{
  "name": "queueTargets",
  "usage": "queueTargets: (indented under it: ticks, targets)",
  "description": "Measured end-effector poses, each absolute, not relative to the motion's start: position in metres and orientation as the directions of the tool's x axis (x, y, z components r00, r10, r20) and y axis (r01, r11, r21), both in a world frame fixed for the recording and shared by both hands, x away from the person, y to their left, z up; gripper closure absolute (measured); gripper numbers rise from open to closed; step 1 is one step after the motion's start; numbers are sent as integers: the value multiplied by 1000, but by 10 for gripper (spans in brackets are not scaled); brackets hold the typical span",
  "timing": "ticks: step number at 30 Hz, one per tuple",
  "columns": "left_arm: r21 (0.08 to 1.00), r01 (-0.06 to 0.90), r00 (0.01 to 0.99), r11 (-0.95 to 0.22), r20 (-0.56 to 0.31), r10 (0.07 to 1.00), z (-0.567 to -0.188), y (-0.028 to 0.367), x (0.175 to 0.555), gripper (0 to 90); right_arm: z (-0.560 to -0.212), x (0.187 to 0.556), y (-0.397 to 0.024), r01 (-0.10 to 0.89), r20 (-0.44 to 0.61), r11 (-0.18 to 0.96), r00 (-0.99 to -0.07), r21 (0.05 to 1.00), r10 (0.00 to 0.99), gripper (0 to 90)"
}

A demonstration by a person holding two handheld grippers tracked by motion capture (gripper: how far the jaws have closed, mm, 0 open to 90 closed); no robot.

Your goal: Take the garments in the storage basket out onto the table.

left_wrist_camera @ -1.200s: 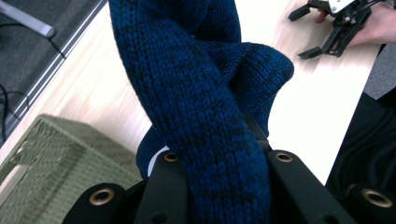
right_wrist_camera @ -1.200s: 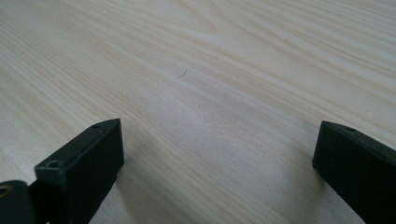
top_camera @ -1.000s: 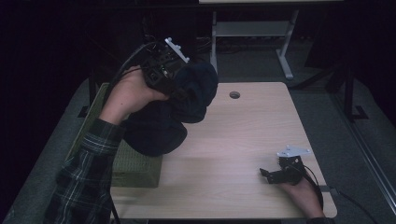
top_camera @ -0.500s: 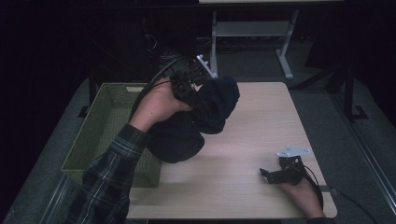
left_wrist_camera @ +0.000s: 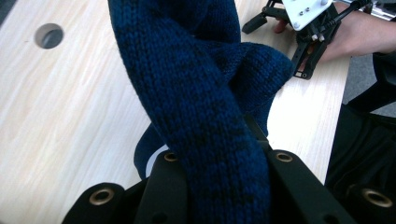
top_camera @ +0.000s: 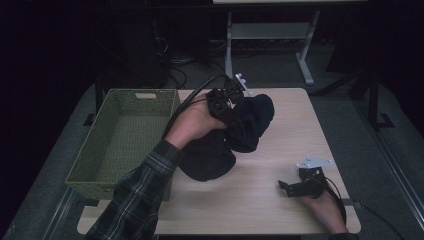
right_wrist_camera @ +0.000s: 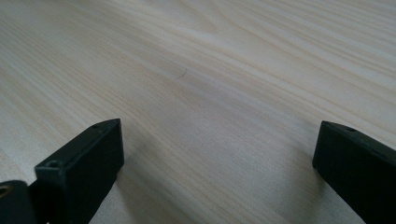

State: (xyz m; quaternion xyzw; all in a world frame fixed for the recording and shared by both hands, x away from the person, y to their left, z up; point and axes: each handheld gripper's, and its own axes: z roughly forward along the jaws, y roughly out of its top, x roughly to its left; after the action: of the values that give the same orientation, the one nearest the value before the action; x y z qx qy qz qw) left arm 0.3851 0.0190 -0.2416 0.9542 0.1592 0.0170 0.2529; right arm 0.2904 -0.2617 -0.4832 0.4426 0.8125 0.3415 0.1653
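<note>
A dark blue knitted garment [top_camera: 240, 132] hangs bunched above the middle of the wooden table [top_camera: 280, 215], its lower folds touching the top. My left gripper [top_camera: 227, 107] is shut on it. In the left gripper view, a thick fold of the knit [left_wrist_camera: 196, 88] runs up between the two black jaws of the left gripper [left_wrist_camera: 222, 165]. My right gripper [top_camera: 291, 187] rests on the table at the front right, apart from the garment. Its jaws stand wide in the right gripper view [right_wrist_camera: 215, 154], with bare wood between them. The right gripper [left_wrist_camera: 306, 32] also appears beyond the knit.
A green woven basket [top_camera: 142, 92] sits along the table's left side with nothing visible inside. A round cable hole [left_wrist_camera: 48, 35] is in the tabletop. A white desk frame [top_camera: 270, 31] stands on the floor behind the table.
My left hand has carried the garment to the right and down, from over the basket to the table's middle. The basket is now uncovered. The right gripper has stayed put.
</note>
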Motion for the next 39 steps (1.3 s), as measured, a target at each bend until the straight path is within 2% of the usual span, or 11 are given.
queueTargets:
  ticks: [28, 39]
  targets:
    - [441, 352, 935, -825, -136, 327, -346, -15, 393, 768, -483, 291, -262, 603, 30, 376, -554, 703, 832, 16]
    - [457, 374, 927, -807, -188, 323, -378, -20, 398, 768, -483, 291, -262, 605, 31, 376, -553, 702, 833, 16]
